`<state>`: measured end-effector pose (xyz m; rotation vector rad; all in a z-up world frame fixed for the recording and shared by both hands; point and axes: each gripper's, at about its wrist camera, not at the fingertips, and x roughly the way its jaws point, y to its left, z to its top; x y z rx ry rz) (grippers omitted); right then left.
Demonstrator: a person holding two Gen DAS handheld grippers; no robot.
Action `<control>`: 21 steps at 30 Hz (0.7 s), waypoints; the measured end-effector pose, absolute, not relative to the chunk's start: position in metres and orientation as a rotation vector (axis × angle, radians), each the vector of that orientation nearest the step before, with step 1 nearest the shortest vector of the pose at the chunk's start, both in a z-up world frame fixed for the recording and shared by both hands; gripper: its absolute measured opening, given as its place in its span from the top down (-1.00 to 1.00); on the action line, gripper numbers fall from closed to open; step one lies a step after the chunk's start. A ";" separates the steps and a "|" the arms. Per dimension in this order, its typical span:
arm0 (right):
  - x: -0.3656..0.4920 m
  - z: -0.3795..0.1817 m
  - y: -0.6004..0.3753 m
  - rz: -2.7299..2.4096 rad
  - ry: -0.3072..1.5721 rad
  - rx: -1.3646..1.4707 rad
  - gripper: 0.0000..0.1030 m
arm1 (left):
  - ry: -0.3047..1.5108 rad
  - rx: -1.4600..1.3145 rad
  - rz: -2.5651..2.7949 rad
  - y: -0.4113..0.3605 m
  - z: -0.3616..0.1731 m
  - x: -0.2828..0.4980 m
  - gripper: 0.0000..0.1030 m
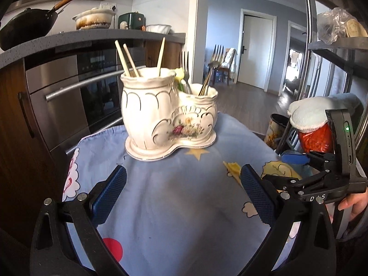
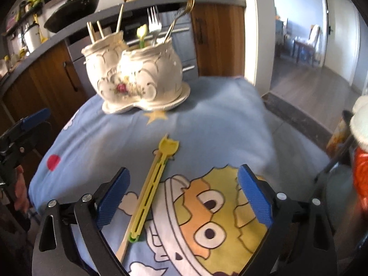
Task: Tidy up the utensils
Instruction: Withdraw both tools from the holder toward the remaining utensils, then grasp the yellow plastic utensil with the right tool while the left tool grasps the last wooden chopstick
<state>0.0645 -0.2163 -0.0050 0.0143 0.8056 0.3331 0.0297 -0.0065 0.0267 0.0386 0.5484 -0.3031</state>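
A white ceramic two-pot holder stands at the far side of a table covered with a blue cartoon cloth. Its taller pot holds wooden chopsticks; the lower pot holds forks and other metal utensils. A yellow plastic utensil lies flat on the cloth with a wooden stick beside it. It lies between the fingers of my right gripper, nearer the left pad and untouched; the gripper is open. My left gripper is open over bare cloth, short of the holder.
Behind the table runs a kitchen counter with a wok, a pot and an oven below. A red jar with a white cloth cover and a bin stand at the right. A doorway opens to a wooden floor.
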 end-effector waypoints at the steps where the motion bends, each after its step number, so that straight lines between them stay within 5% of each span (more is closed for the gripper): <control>1: 0.065 -0.007 -0.214 0.342 0.818 0.015 -0.55 | 0.555 0.042 -0.303 -0.006 0.025 0.031 -0.90; 9: 0.073 -0.022 -0.202 0.401 0.914 0.034 0.32 | 0.566 0.046 -0.302 -0.007 0.023 0.032 -0.90; 15: 0.073 -0.020 -0.204 0.379 0.915 0.027 0.56 | 0.561 0.048 -0.308 -0.008 0.025 0.031 -0.90; 21: 0.079 -0.022 -0.198 0.335 0.920 -0.031 0.48 | 0.564 0.052 -0.309 -0.011 0.024 0.030 -0.90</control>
